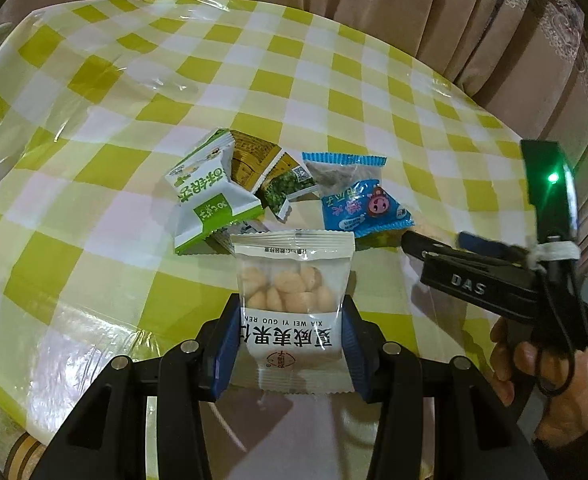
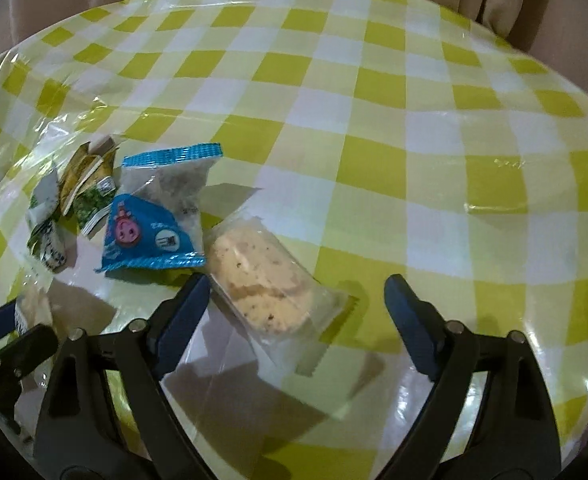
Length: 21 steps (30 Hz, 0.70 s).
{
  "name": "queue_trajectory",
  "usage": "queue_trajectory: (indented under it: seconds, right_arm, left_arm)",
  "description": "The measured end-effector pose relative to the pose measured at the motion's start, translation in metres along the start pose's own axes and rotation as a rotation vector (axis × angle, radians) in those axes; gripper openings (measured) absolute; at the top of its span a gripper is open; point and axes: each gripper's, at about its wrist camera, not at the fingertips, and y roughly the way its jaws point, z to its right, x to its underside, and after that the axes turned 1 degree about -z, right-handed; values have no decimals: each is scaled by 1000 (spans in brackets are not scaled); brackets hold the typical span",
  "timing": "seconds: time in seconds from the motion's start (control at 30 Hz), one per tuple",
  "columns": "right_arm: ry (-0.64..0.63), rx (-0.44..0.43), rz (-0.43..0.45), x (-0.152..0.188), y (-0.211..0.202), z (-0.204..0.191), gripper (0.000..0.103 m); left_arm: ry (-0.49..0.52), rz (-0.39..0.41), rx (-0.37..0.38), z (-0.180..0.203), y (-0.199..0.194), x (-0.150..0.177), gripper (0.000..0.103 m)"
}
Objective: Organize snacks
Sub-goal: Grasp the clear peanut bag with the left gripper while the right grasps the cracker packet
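Two blue-padded fingers [image 1: 230, 344] of the left gripper [image 1: 292, 344] are clamped on the lower half of a white nut packet [image 1: 292, 304], which stands between them with its clear window and top seal reaching past the fingertips. Just beyond that top seal lies a small pile on the checkered tablecloth [image 1: 106, 168]: a green-and-white packet [image 1: 210, 196] ahead and to the left, a yellow-and-green packet [image 1: 278, 176] straight ahead, and a blue packet [image 1: 359, 196] ahead and to the right. The right gripper [image 2: 295, 300] has its fingers spread wide apart, holding nothing. A clear-wrapped biscuit packet [image 2: 264, 280] lies flat on the cloth between them, close against the left fingertip [image 2: 192, 300] and well apart from the right one.
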Motion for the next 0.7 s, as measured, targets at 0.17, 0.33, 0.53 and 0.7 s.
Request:
queue_trajectory:
  seconds: [0.17, 0.33, 0.53, 0.7]
  right_arm:
    - [40, -29, 4, 1, 0, 0, 60]
    - [51, -16, 12, 8, -7, -5, 49]
    - [85, -2, 12, 20, -19, -2, 44]
    - [118, 34, 16, 28, -34, 2, 44]
  left_arm:
    - [4, 4, 2, 0, 0, 0, 47]
    - [7, 8, 1, 0, 0, 1, 47]
    - [14, 17, 2, 2, -2, 2, 47]
    - [21, 29, 6, 4, -5, 3, 47]
